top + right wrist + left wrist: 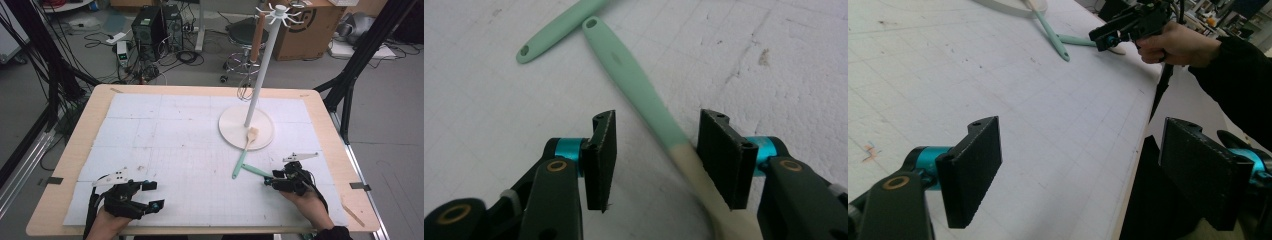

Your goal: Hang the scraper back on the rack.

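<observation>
Item one, nearest me: my left tongs (150, 195), resting at the near left edge of the worktop (70, 165), jaws spread wide with bare white mat (165, 150) between them and nothing held

Item two: my right tongs (270, 180), near the right front of the mat, pointing left. In the right gripper view its jaws stand about half apart, straddling a spatula handle. The right-hand pad lies against or just beside the handle; the left-hand pad stands clear of it, so I count no firm grip. Whether the right pad truly touches I cannot tell

Item three: the straddled utensil (644, 100), mint-green grip turning to a cream stem near the jaws, lying flat on the mat, hanging hole at its far tip; its head is hidden below the tongs

Item four: second spatula (244, 150), mint-green handle on the mat, pale wooden blade resting on the edge of the stand's base. Its handle end lies just beside the first utensil's tip, the two forming a V

Item five: white hook stand (262, 70), round base (235, 131) at the right rear of the mat, upright pole, ring of hooks on top

Item six: whisk (254, 42) with a wooden handle, hanging from a hook
</observation>
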`<act>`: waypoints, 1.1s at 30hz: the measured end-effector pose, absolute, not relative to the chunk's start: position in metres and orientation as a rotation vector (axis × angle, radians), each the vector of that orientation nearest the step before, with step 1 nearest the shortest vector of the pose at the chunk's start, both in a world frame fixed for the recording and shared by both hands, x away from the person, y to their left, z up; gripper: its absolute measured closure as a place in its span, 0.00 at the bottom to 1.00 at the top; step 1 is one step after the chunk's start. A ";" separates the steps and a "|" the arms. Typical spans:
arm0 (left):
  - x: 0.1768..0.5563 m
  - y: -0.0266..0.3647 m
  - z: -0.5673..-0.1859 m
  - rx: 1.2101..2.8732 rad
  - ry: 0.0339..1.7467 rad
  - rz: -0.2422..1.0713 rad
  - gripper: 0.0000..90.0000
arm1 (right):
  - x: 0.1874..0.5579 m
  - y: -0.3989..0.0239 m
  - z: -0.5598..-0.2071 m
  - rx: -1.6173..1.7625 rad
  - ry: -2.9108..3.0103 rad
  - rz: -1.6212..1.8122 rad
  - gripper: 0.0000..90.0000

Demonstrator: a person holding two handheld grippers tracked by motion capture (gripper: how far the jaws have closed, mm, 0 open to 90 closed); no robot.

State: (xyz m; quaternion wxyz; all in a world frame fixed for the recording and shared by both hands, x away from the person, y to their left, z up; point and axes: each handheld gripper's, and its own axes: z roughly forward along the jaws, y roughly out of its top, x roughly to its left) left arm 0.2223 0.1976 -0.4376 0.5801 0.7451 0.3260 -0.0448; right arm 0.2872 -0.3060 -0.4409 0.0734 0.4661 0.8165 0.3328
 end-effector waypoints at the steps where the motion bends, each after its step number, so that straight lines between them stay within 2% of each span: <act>1: 0.222 0.198 -0.438 1.739 0.764 -0.107 0.20 | 0.288 -0.307 -0.441 1.387 2.455 0.984 0.65; 3: 0.223 0.198 -0.438 1.741 0.763 -0.109 0.20 | 0.291 -0.311 -0.441 1.390 2.450 0.978 0.77; 18: 0.226 0.192 -0.441 1.753 0.765 -0.125 0.20 | 0.285 -0.307 -0.443 1.249 2.439 0.943 0.79; 26: 0.225 0.199 -0.440 1.731 0.776 -0.121 0.20 | 0.288 -0.307 -0.440 1.242 2.468 0.925 0.84; 29: 0.224 0.201 -0.440 1.727 0.779 -0.115 0.20 | 0.289 -0.307 -0.437 1.256 2.484 0.904 0.90; 33: 0.223 0.205 -0.440 1.727 0.782 -0.108 0.20 | 0.290 -0.308 -0.436 1.286 2.480 0.913 0.91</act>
